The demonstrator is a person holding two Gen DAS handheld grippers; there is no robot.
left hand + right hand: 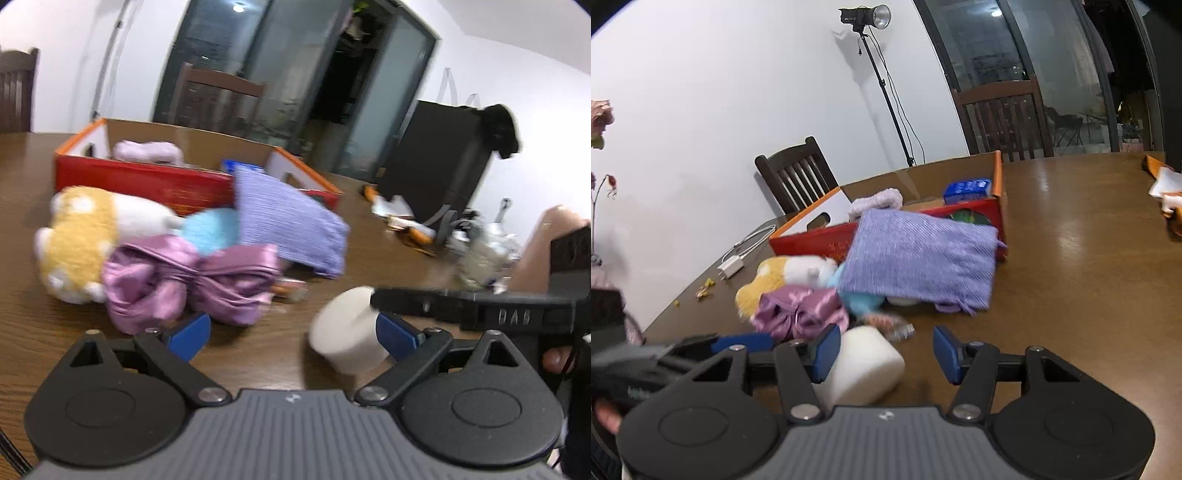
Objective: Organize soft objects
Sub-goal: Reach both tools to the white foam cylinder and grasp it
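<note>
A white foam block (866,363) lies on the brown table (1089,277). My right gripper (886,356) is open around it: the left pad touches the block and the right pad stands apart. One right-gripper finger (406,301) crosses over the block (343,332). My left gripper (291,336) is open, with the block just inside its right pad. Ahead lie a purple satin bow (184,280), a yellow and white plush (81,236), a light blue plush (210,227) and a lavender knitted cloth (291,221) that leans on the red box (140,181).
The red box (812,240) holds a pink fluffy item (877,201) and a blue pack (967,190). A white charger (731,267) lies at the left. A black bag (436,158) and clutter (476,254) sit at the right. Chairs (798,173) stand behind the table.
</note>
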